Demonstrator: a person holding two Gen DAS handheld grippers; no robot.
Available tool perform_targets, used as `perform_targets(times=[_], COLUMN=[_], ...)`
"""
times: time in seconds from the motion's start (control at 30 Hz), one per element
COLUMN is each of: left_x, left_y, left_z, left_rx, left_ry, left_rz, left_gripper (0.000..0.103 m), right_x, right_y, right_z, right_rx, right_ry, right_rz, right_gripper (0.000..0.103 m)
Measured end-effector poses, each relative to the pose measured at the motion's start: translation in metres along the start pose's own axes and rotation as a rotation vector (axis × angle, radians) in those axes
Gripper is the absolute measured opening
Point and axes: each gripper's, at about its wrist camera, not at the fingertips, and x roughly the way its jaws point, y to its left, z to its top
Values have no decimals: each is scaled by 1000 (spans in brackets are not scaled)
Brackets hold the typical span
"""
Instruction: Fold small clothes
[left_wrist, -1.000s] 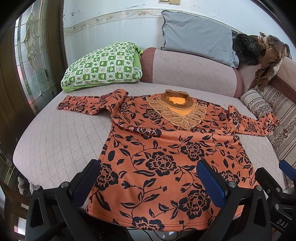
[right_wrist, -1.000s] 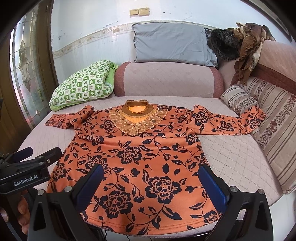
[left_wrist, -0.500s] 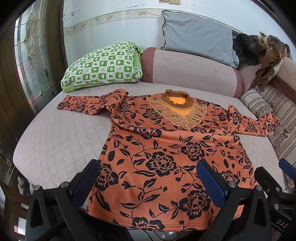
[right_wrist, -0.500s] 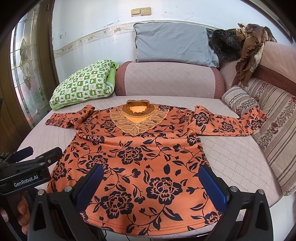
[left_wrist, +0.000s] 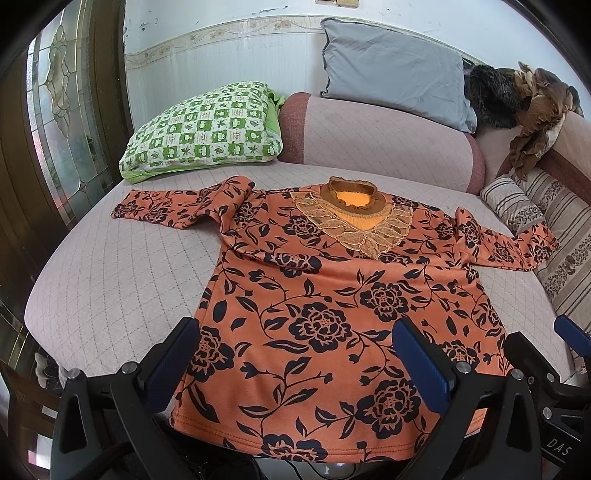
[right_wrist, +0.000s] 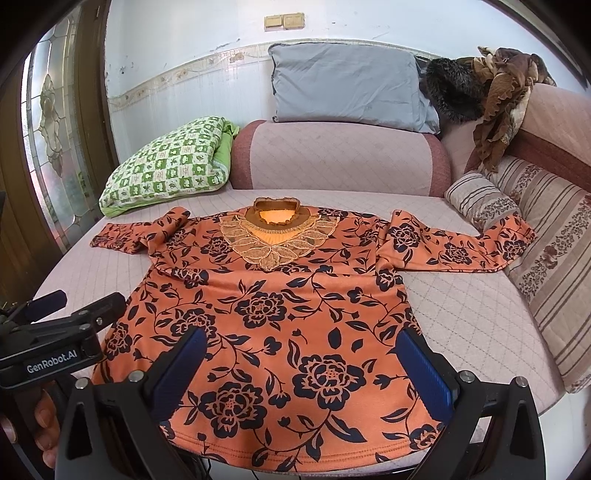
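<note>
An orange long-sleeved top with black flowers (left_wrist: 325, 317) (right_wrist: 280, 325) lies flat, face up, on a pink quilted sofa seat (left_wrist: 110, 288) (right_wrist: 461, 317). Its lace collar points away and both sleeves are spread sideways. My left gripper (left_wrist: 295, 362) is open and empty, hovering over the hem near the front edge. My right gripper (right_wrist: 301, 369) is open and empty over the hem too. The left gripper also shows in the right wrist view (right_wrist: 62, 325), at the left beside the hem.
A green checked pillow (left_wrist: 207, 129) lies at the back left and a grey pillow (left_wrist: 395, 70) stands on the backrest. Striped cushions (right_wrist: 546, 251) line the right side, touching the right sleeve. Dark clothes (right_wrist: 480, 81) are heaped at the back right. A glazed door (left_wrist: 62, 122) stands left.
</note>
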Motion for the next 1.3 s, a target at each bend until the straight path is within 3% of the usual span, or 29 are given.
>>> perform_targets(times=[0.67,0.77,0.9,1.07,1.1,1.23,1.3], left_x=[21,31,61,102,109,131,141], left_y=[-1,9,35,64,67,68,64], left_z=[1,0,0,3,4,8,12], left_rx=[2,-19,-80,-122,-123,-119,-105], left_ry=[29,43,101,154,162,176,163], left_rz=[4,-9,-13,17,24,24,15], left_gripper=[103,103,103,103,103,103,103], right_x=[20,26,50,93,105,159,183], right_y=[-6,-28,-106,-245,-279,-368,-400], right_z=[1,5,7,14,19,39,45], right_rx=[14,88,298,567,630,768,833], right_ry=[21,22,28,38,35,93,115], right_rz=[8,68,94,-24,-41,-113,-176], right_gripper=[103,103,103,101,99,74,72])
